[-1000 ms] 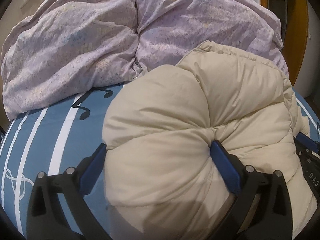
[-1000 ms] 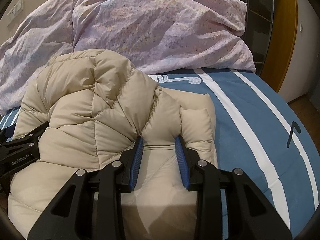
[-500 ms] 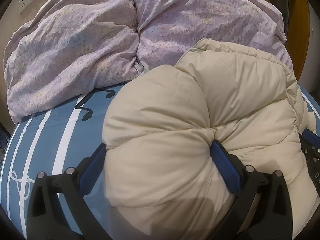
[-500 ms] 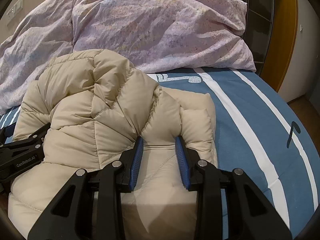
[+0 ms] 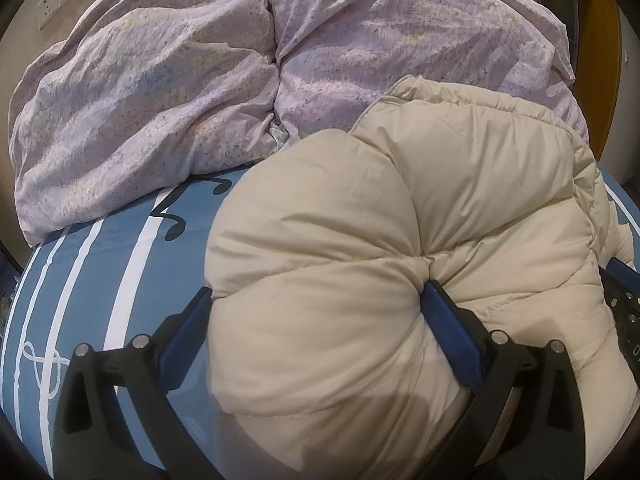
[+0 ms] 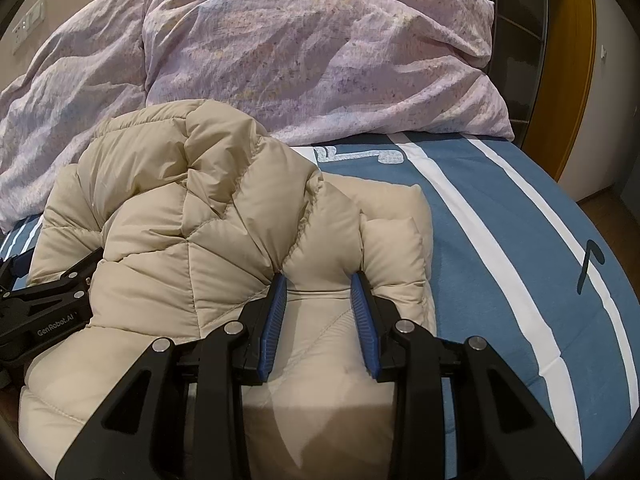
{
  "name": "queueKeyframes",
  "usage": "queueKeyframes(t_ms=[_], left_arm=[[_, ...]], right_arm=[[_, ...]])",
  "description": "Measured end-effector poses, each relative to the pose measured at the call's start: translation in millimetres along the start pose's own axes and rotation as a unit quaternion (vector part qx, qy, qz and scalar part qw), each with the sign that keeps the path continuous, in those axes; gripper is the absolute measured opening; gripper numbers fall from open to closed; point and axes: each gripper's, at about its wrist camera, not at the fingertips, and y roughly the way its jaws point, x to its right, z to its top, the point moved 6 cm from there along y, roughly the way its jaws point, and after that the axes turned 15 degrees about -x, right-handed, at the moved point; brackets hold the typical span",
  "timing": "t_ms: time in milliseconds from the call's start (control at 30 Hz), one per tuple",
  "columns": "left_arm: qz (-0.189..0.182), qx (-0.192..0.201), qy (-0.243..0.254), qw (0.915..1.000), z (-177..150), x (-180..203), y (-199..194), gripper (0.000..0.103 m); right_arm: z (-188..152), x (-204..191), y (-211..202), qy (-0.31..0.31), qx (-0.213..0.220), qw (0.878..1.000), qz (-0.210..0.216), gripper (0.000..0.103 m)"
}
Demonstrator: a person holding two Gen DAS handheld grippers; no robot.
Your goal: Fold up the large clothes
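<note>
Beige down jacket bunched on bed, near duvet at far edge. Left gripper jaws clamp wide puffy fold; right gripper jaws pinch narrower fold. Both grips compress padding, likely to hold fold flat.

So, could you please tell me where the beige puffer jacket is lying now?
The beige puffer jacket lies bunched on the blue striped bedsheet, just in front of the lilac duvet.
</note>
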Motion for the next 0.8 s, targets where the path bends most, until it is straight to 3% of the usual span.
queueKeyframes(t_ms=[800], left_arm=[[0.007,-0.001,-0.001,1.0,1.0,0.9,2.2,0.101]], right_arm=[[1.0,0.5,3.9,0.007,-0.006,1.0,0.013,0.036]])
